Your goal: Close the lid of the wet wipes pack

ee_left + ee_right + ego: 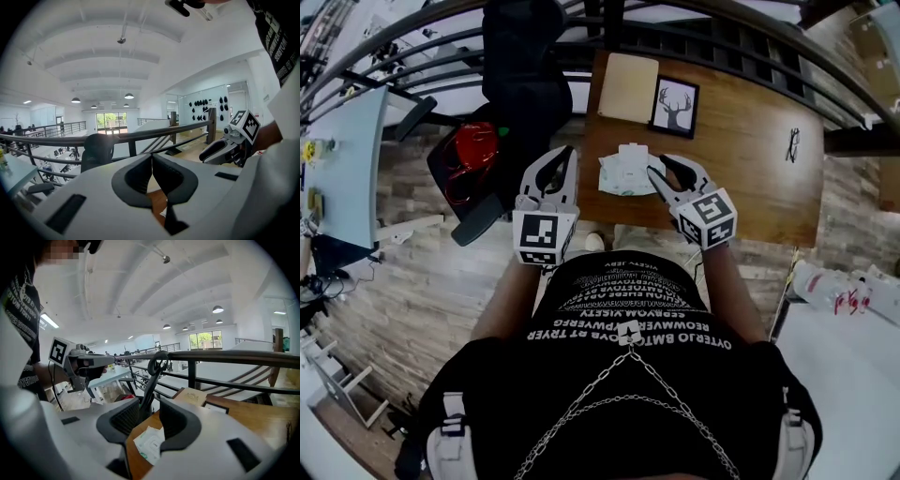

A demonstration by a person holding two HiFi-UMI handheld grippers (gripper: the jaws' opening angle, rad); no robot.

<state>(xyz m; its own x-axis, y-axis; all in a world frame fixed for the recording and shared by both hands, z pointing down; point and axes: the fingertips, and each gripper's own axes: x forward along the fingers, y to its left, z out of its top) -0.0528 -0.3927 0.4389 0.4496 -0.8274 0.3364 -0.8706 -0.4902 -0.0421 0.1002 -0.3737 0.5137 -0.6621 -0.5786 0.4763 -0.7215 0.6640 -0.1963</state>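
Note:
The wet wipes pack [627,172] lies white and crumpled near the front edge of the wooden table [750,178]. A white flap stands up at its far side. It also shows between the right jaws in the right gripper view, as the pack [150,444] farther off on the table. My right gripper [659,166] hovers at the pack's right edge, open, with nothing between its jaws. My left gripper [572,152] hangs off the table's left edge, beside the pack; its jaws meet at the tips [152,161], shut and holding nothing.
A tan notebook [628,86] and a framed deer picture [675,106] lie behind the pack. Glasses [793,143] rest at the table's right. A black office chair [525,75] and a seat with red cables [475,146] stand left of the table. A railing [220,357] runs behind.

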